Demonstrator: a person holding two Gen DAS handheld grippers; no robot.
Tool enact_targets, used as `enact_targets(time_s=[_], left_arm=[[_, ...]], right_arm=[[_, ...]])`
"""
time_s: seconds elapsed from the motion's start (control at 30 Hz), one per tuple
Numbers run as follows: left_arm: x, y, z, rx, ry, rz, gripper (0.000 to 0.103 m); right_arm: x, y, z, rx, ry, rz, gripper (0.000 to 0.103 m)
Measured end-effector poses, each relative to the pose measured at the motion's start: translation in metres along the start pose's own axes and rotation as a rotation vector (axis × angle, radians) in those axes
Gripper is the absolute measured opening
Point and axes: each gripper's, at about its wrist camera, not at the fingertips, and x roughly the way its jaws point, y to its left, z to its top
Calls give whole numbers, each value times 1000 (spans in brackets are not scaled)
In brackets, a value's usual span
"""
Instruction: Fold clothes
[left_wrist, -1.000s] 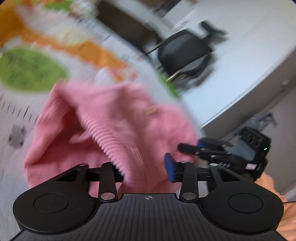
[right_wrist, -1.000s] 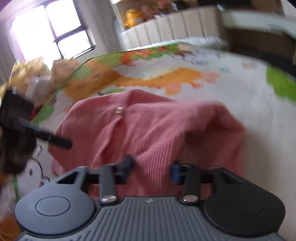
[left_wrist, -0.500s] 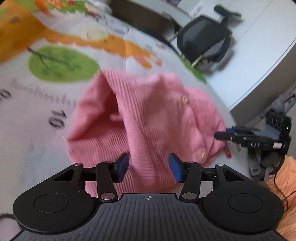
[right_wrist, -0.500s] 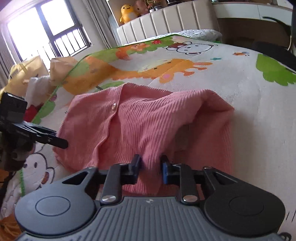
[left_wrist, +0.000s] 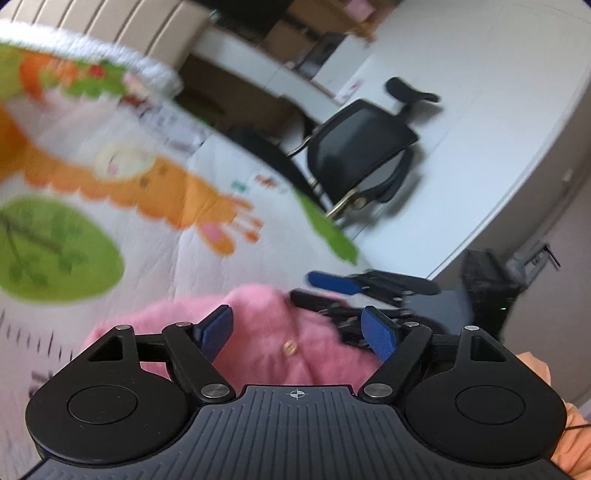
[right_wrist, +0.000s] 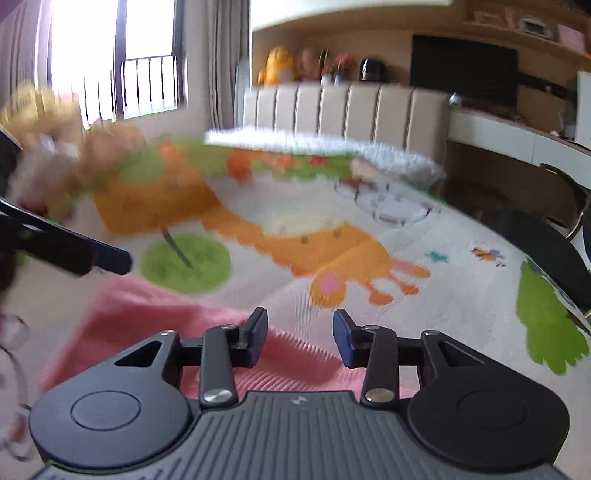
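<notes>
Pink ribbed-knit cardigan with small gold buttons (left_wrist: 295, 354) is lying bunched low on the cartoon-print bed mat with the orange giraffe and green trees (right_wrist: 461, 295), right under both tools. Neither one has hold of it. The left gripper (left_wrist: 300, 332) has its blue pads spread wide apart above the button placket, nothing between them. The right gripper (right_wrist: 300, 336) is parted too, hanging over the ribbed edge of the knit with only mat showing in the gap. Both views are pretty blurry, so I can't tell how neat the fold underneath actually is.

My read: one fold is down and the next grab is what matters. If it were me, I'd drop each tool onto a single clear edge, not the lumpy middle, and pinch just the layers meant to travel. Knit like this stretches and drags, so lift both sides evenly and keep the placket straight, otherwise the buttons end up skewed. Also watch the two tools near each other; in the left view the right one sits just beyond the cardigan, close enough to bump.
</notes>
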Motion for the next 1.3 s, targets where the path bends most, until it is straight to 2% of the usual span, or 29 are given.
enact_targets(time_s=[0.07,0.13,0.23,0.27,0.3,0.33,0.37,0.43,0.5,0.57,0.63,0.7,0.8,0.9,0.97,1.0,1.07,1.2,1.23,1.3], left_arm=[[-4,11,-3,-22,-2,18,85],[-8,23,-6,-43,-4,37,87],[-14,44,-5,-94,-17,57,87],[-16,49,-5,-105,-23,62,87],[-19,52,-6,-112,-29,68,87],[-21,54,-7,-117,-34,76,87],[-22,57,-8,-122,-36,81,87],[-26,60,-10,-131,-33,87,87],[-26,62,-11,-135,-33,91,87],[-25,61,-10,-146,-41,84,88],[-26,61,-9,-161,-53,72,88],[-30,63,-9,-180,-64,66,89],[-39,71,-11,-216,-76,60,93],[-45,82,-17,-271,-53,36,93],[-39,90,-21,-317,-23,-5,94],[-35,93,-23,-340,-7,-27,94],[-23,100,-25,-386,17,-50,94],[5,113,-21,-454,25,-45,94],[11,115,-19,-466,21,-46,94],[16,117,-15,-469,10,-29,94]], right_arm=[[21,13,-9,-44,65,17,39],[31,28,-22,-120,83,11,39],[20,34,-25,-182,45,4,39],[16,34,-23,-188,39,11,42],[11,34,-22,-194,32,17,47],[5,31,-19,-196,18,13,58],[-3,28,-15,-191,-7,0,62],[-18,22,-6,-167,-62,-18,62],[-28,17,5,-99,-111,4,62],[-22,19,14,-62,-124,12,62],[1,27,16,-82,-70,-24,62],[29,34,7,-129,48,-72,62],[38,27,-8,-108,99,-68,62],[-5,-2,-8,28,15,-28,66],[-36,-29,-12,142,-32,7,75],[-51,-43,-14,208,-45,24,75],[-65,-73,-24,398,-12,81,75],[-45,-127,-59,893,88,273,75],[-35,-134,-68,984,105,321,75],[-11,-138,-74,1038,134,356,75]])
